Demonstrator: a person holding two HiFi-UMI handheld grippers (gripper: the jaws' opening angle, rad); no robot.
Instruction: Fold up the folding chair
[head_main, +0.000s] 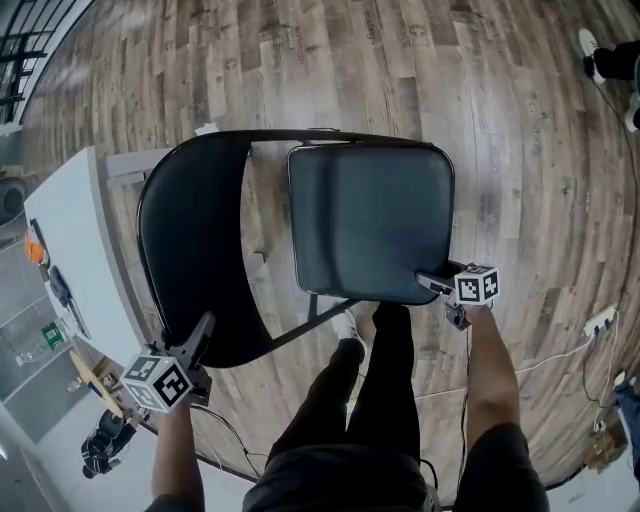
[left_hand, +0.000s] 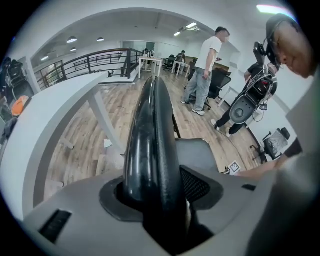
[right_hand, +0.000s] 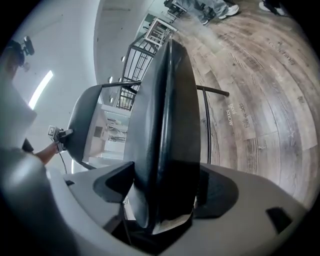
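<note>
Unfolded folding chair (head_main: 340, 200) on the plank floor (head_main: 350, 70), a white table (head_main: 75, 230) just beside its back. The person stands at its side.

- backrest (head_main: 195, 250): the left gripper (head_main: 200, 336) is clamped over its top rim. Probably the anchor, so the frame won't skid or tip.
- seat (head_main: 380, 230): lies flat. The right gripper (head_main: 432, 283) is at its near front corner, jaws spread wide and straddling the edge, not biting as far as I can see.

Looks like set-up for swinging the seat up toward the backrest. Fold not begun.
</note>
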